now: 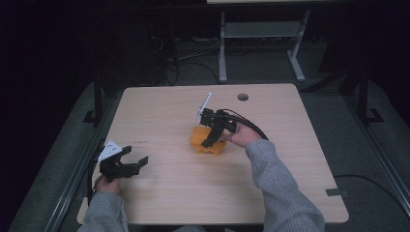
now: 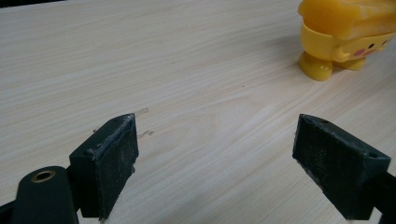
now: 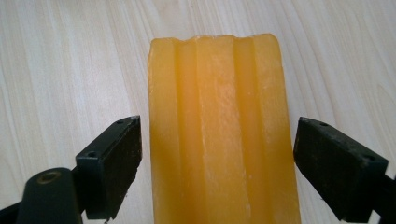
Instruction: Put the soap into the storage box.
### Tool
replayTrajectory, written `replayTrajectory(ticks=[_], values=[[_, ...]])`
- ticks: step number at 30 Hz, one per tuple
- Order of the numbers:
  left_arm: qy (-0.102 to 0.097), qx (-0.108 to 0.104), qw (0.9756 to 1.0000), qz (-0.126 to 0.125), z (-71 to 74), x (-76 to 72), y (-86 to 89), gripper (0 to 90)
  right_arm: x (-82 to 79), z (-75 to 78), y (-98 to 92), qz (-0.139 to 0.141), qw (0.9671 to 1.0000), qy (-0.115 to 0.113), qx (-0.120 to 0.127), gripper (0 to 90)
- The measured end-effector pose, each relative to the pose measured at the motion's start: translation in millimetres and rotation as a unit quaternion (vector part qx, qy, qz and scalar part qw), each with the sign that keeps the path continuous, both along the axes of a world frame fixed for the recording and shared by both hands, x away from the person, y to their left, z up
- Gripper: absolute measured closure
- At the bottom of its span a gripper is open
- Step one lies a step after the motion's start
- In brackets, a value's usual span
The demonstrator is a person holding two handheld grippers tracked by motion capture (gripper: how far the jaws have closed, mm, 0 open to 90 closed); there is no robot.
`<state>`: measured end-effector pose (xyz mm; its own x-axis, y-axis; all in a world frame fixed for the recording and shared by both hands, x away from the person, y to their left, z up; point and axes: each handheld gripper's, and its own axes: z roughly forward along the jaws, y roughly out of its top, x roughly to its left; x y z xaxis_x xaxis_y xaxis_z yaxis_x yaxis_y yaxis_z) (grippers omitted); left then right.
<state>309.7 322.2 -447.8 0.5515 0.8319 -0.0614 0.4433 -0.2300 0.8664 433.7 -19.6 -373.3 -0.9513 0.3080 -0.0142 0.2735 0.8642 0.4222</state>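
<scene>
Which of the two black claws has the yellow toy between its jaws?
The right gripper: its open jaws straddle the yellow toy without quite touching. The left gripper hovers open over bare table, apart from it.

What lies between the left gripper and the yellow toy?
Only bare wooden table, seen in the left gripper view, separates the left gripper from the yellow toy.

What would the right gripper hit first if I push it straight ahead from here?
Probably the yellow toy: the right gripper is open, a jaw on either side of it, neither visibly touching. The table lies beyond.
</scene>
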Motion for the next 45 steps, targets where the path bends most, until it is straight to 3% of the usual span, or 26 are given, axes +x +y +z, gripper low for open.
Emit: replayTrajectory(ticks=[8,27,45], values=[[0.0,0.003,1.0,-0.001,0.0,0.0,-0.3,13.8,-5.1,4.0,-17.0,-0.014,0.9996,-0.004,0.025,15.3],[0.003,0.006,1.0,-0.001,-1.6,0.0,-1.7,13.8,-20.1,4.7,-55.0,-0.049,0.9971,-0.005,0.058,14.6],[0.004,0.008,1.0,-0.002,-2.9,-0.4,-3.7,13.8,-63.9,-9.0,-126.0,-0.113,0.9908,-0.009,0.075,14.6]])
